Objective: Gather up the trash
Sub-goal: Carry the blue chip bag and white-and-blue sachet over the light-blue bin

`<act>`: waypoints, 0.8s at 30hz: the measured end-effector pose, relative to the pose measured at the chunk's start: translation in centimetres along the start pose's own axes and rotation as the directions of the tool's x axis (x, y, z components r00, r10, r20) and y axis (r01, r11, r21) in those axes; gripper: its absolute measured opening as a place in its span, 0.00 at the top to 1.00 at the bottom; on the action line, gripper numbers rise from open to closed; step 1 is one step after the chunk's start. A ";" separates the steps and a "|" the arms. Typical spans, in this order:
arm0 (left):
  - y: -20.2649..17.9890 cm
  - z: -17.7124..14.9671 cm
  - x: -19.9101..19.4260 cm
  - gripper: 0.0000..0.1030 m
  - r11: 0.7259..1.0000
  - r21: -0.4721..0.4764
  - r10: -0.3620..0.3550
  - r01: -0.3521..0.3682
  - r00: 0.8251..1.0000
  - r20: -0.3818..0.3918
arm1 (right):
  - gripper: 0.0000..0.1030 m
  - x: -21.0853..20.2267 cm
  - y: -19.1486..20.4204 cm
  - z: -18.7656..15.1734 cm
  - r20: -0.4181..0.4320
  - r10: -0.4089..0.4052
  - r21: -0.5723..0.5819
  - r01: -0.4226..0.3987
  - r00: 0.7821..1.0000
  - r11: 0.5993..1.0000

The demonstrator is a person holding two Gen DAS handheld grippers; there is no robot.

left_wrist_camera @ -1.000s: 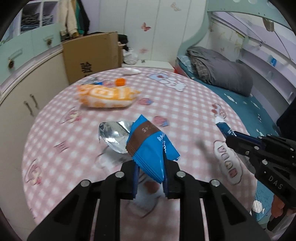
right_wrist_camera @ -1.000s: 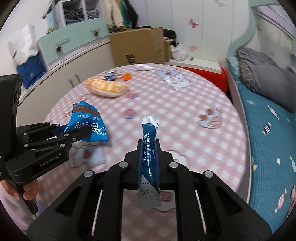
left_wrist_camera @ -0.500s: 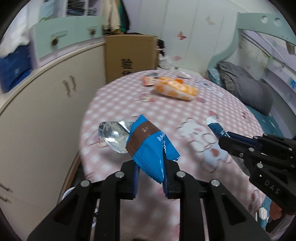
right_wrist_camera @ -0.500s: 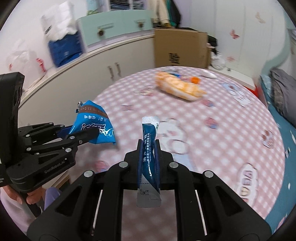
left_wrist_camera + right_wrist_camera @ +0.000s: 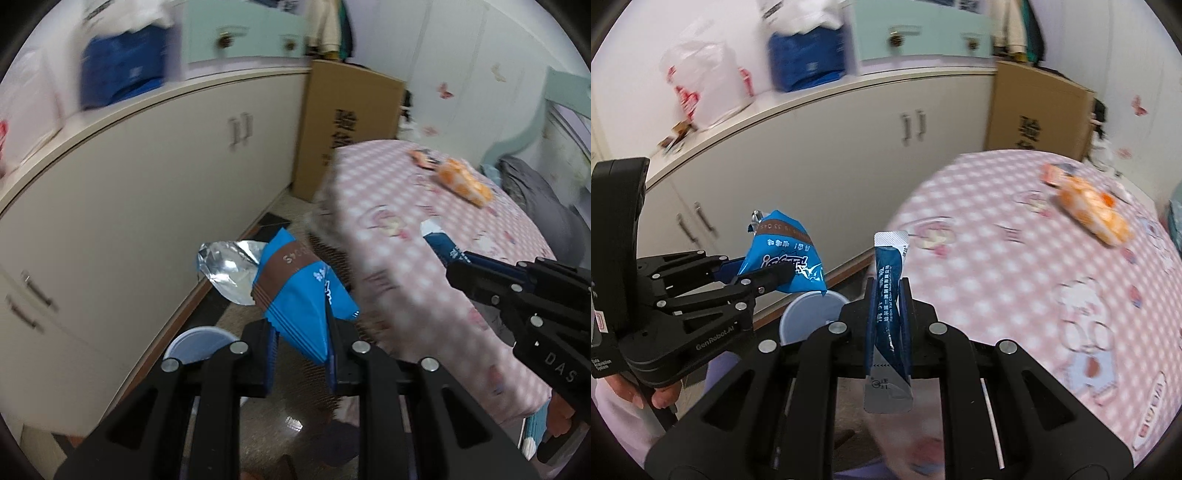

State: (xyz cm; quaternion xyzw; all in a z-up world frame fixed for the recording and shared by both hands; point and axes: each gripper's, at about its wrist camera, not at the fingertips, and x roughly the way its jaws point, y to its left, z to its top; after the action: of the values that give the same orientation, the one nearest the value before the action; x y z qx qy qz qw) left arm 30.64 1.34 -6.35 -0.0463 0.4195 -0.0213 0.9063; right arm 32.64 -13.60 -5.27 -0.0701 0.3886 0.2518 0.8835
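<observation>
Both tongs are clamped on trash: my left gripper (image 5: 301,354) pinches a blue snack wrapper (image 5: 295,291), my right gripper (image 5: 888,325) a dark blue sachet (image 5: 889,295). Below and just ahead of them, on the floor, stands a white bin (image 5: 809,314). Neither piece is dropped yet. An orange snack bag (image 5: 1089,210) and a small packet (image 5: 424,158) lie on the pink checked table (image 5: 1015,266), far ahead to my right.
</observation>
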 end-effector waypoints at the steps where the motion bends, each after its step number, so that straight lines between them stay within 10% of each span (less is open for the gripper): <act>1: 1.0 -0.3 -0.1 0.80 1.000 -0.016 0.014 -0.014 1.000 -0.004 | 0.88 0.6 0.8 0.2 -0.009 0.010 -0.008 -0.010 1.000 1.000; 24: 13.6 -6.7 5.7 0.80 0.968 -0.203 0.101 -0.146 0.971 -0.219 | 0.88 15.4 10.7 -1.3 -0.289 0.047 -0.116 -0.084 0.956 0.990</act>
State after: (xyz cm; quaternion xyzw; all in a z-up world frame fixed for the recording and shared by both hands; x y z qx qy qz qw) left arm 29.22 14.01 -16.41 -0.1165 0.5133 0.0770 0.8468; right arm 35.24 1.22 -16.46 -0.1490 0.4972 0.2926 0.8031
